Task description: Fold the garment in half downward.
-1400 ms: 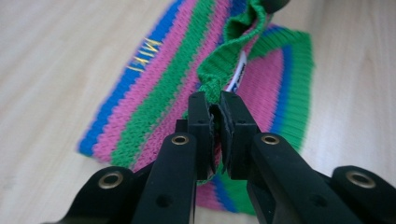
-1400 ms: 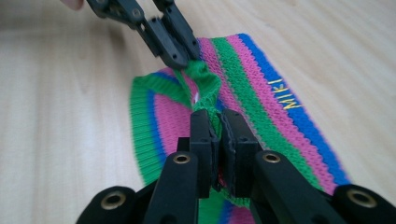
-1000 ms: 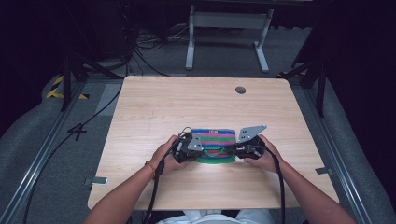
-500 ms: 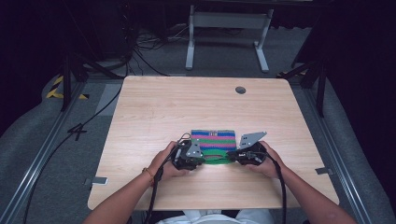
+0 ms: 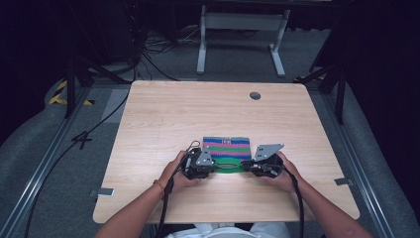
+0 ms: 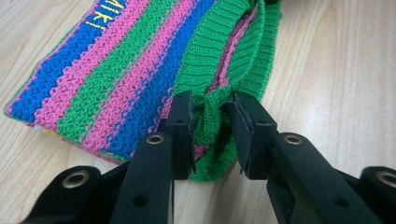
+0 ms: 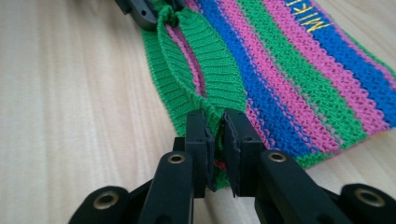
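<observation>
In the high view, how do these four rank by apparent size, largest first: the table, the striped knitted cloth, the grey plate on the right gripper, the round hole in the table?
1. table
2. striped knitted cloth
3. grey plate
4. round hole

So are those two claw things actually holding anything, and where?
Yes. Both grip the striped knitted piece by its green ribbed edge: the left gripper at one corner, the right gripper at the other, fingers closed on the fabric.

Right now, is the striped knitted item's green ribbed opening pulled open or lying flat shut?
Slightly open: the green ribbed cuff gapes, pink inside showing, pinched at both ends by the left gripper and right gripper.
</observation>
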`<move>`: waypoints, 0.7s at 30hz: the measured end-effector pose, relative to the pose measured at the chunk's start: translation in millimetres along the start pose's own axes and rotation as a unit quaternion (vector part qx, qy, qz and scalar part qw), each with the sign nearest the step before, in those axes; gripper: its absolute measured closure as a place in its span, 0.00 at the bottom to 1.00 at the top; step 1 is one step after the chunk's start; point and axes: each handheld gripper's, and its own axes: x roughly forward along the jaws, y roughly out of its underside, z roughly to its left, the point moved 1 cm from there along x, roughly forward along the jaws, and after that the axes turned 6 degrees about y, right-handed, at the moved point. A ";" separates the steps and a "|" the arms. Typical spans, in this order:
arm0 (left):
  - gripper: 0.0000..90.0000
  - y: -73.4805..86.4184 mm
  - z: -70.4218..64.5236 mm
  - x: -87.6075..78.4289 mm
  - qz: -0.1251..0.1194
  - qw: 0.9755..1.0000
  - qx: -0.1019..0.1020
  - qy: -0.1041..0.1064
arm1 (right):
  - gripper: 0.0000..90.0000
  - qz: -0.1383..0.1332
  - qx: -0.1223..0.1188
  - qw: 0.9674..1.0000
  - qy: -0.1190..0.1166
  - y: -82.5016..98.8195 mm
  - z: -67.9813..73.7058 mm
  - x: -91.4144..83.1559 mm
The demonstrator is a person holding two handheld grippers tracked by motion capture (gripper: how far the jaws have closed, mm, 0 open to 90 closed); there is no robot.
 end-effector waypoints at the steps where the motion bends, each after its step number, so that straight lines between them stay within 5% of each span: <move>1: 0.78 0.1 0.9 0.5 -0.001 1.000 -0.003 0.002 | 0.90 -0.001 0.003 1.000 0.001 -0.1 -0.3 0.3; 9: 0.80 -0.8 8.8 1.2 -0.006 1.000 -0.018 0.006 | 0.88 0.001 0.018 1.000 0.012 -2.4 -4.2 3.4; 21: 0.69 -8.2 6.8 -10.4 0.017 0.999 -0.013 0.030 | 0.80 0.016 -0.010 1.000 0.019 -14.0 3.1 -4.7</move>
